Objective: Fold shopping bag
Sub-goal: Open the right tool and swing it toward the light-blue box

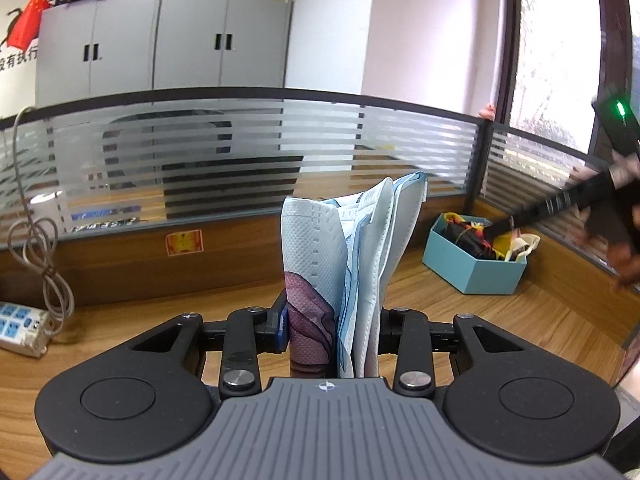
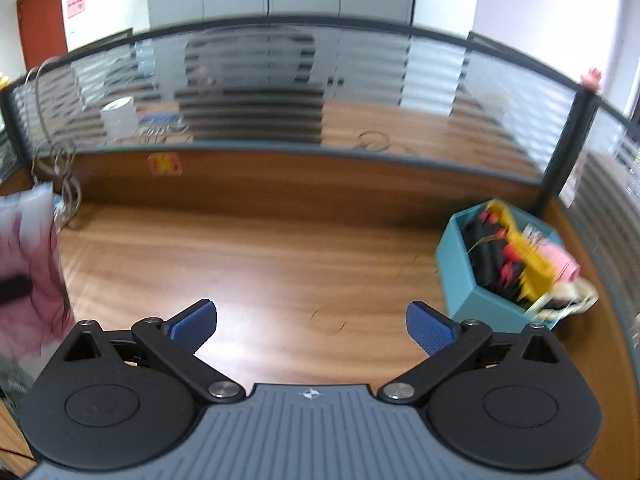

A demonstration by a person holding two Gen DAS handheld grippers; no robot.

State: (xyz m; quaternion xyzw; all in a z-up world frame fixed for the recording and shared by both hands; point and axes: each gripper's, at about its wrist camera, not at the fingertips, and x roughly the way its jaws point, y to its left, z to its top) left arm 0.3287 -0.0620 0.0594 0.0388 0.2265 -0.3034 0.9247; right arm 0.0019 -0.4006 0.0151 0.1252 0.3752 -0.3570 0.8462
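Wood-grain counter (image 2: 260, 248) runs up to a striped glass partition, and above it the folded shopping bag (image 1: 344, 264) stands upright as a thick bundle, clamped between the fingers of the left claw (image 1: 334, 326) and clear of the surface. The right claw (image 2: 311, 326) has its blue pads wide apart with nothing between them, only bare counter beyond; the bag shows at the left edge of its view, blurred.

To my eye the folding is nearly done and the bundle wants stowing or one last tuck. Doing it well means keeping the left grip firm on the layers near the bundle's lower end so they do not fan out, and bringing the right claw in level against the loose top corners before pinching, not snagging a single layer.

Counted: one bag in hand, two claws, one teal box (image 2: 476, 292) at the far right holding what look like other bundled bags, too jumbled to number, one power strip (image 1: 20, 328) with its coiled cable at the left.
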